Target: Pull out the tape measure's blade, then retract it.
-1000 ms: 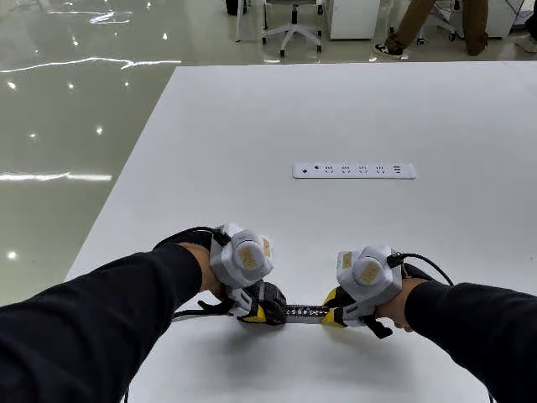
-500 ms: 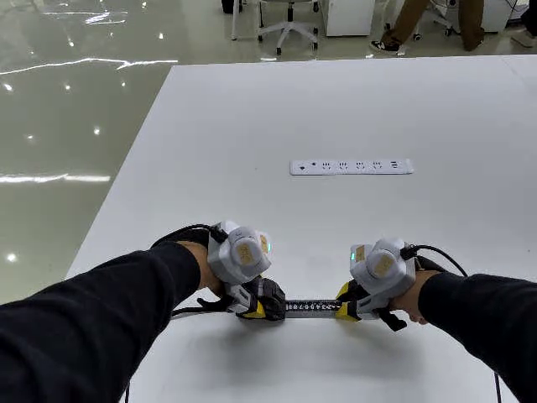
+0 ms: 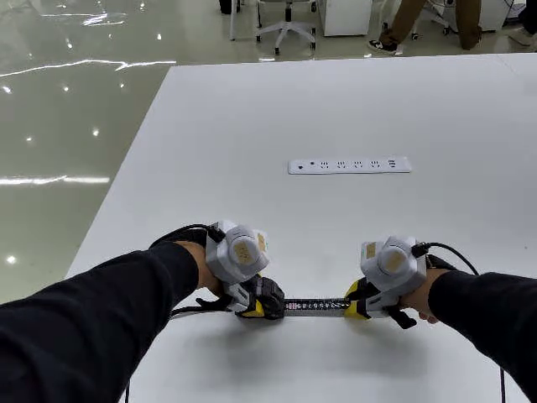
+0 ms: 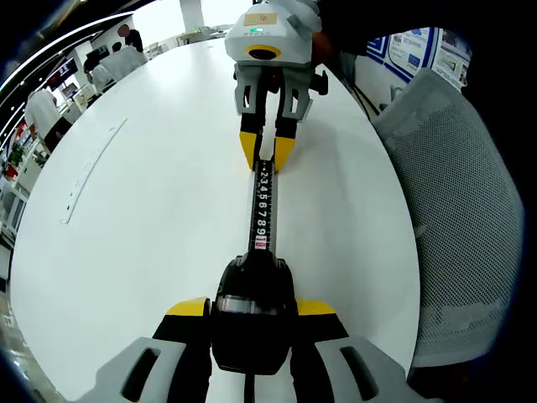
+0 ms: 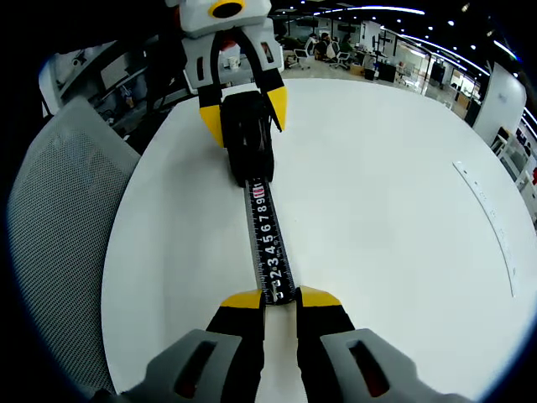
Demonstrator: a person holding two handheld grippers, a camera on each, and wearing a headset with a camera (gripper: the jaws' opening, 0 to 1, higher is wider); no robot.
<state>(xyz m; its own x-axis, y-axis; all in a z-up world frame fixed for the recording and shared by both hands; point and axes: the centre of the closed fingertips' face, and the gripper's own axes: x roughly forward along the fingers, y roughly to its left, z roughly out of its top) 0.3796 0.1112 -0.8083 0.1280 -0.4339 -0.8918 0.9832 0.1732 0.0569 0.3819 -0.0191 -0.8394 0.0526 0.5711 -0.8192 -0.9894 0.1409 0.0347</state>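
Observation:
The black tape measure case [image 3: 267, 297] lies on the white table [image 3: 336, 109] near its front edge, and my left gripper [image 3: 254, 306] is shut on it. In the left gripper view the case [image 4: 252, 309] sits between the yellow-tipped jaws. A dark numbered blade [image 3: 315, 306] runs out of the case to the right, flat on the table. My right gripper [image 3: 356, 306] is shut on the blade's tip. In the right gripper view the blade [image 5: 267, 243] stretches from my right gripper [image 5: 277, 297] to the case [image 5: 247, 130]; about ten centimetres of numbers show.
A white power strip [image 3: 349, 165] lies across the middle of the table. Beyond the table's far edge are an office chair [image 3: 285, 21] and a person's legs [image 3: 419, 18] on a glossy floor. A grey mesh chair back [image 4: 470, 218] stands close behind the grippers.
My right gripper has moved to the right, away from the case, and more of the blade is out. The left gripper and the case have stayed in place.

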